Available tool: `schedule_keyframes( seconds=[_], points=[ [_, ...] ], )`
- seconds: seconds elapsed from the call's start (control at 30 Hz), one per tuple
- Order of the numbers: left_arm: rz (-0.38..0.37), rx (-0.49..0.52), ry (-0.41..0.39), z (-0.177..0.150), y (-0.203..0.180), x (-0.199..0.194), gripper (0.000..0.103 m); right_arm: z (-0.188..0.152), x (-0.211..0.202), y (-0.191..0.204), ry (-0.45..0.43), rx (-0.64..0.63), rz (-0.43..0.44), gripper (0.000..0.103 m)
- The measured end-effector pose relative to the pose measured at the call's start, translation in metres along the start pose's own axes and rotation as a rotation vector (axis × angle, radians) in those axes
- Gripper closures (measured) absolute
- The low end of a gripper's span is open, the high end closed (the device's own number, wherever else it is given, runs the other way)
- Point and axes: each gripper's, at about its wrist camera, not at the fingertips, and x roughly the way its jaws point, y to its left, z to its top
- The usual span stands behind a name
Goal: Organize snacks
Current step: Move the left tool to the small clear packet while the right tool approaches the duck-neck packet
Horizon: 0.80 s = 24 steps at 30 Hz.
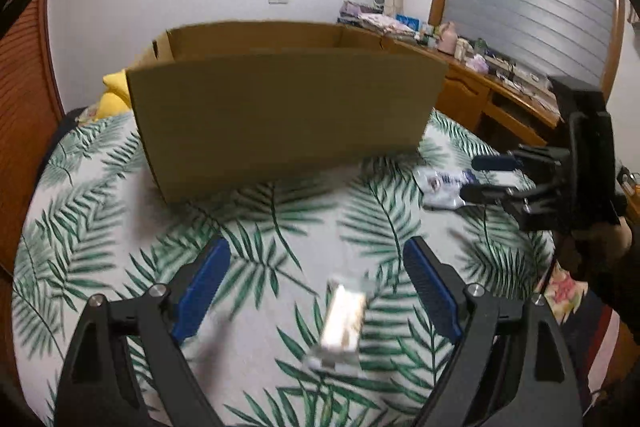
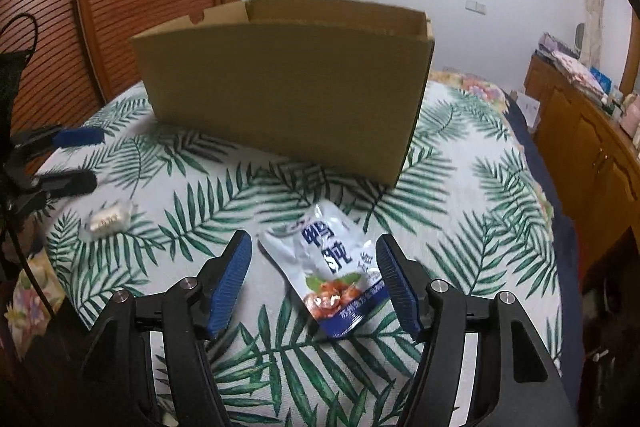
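Your left gripper (image 1: 316, 283) has its blue-padded jaws spread wide, and the small clear-wrapped pale snack bar (image 1: 343, 323) lies on the bed between them, nearer the right pad; neither pad touches it, and the wrapper is blurred, so its print cannot be read. Your right gripper (image 2: 314, 281) is also open, its blue ribbed pads standing on either side of the white-and-blue foil snack pouch (image 2: 326, 267) printed with dark blue characters and a picture of reddish-brown food. The pouch lies flat on the bed, tilted, with its lower end close to the right pad; whether that pad touches its edge you cannot tell. Both snacks rest on the white bedspread with a green palm-leaf print (image 1: 280, 219), in front of the open brown cardboard box (image 1: 280, 115), which stands upright on the same bedspread, its near wall hiding the inside. In the left wrist view the right gripper comes in from the right edge, over the pouch; in the right wrist view the left gripper's fingers show at the left edge, just above the wrapped bar. A wooden sideboard (image 1: 480, 95) cluttered with small items runs along the right of the bed.
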Motion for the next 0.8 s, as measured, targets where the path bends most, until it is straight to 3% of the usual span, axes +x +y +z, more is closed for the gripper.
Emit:
schedule_keyframes(
  seconds=[0.33, 0.37, 0.5, 0.63, 0.8],
  points=[
    [-0.022, 0.012, 0.085, -0.015, -0.012, 0.013, 0.017, -0.009, 0.007, 0.000, 0.018, 0.004, -0.008, 0.037],
    [-0.024, 0.012, 0.095, -0.015, -0.012, 0.014, 0.019, -0.009, 0.007, 0.000, 0.019, 0.004, -0.010, 0.037],
    [-0.010, 0.022, 0.133, -0.018, -0.013, 0.021, 0.046, -0.009, 0.009, 0.000, 0.019, 0.006, -0.011, 0.037],
    [0.008, 0.039, 0.144, -0.022, -0.013, 0.023, 0.053, -0.010, 0.009, 0.000, 0.022, 0.003, -0.015, 0.037],
    [0.020, 0.043, 0.141, -0.023, -0.010, 0.020, 0.077, -0.010, 0.012, 0.000, 0.027, 0.002, -0.019, 0.037]
  ],
)
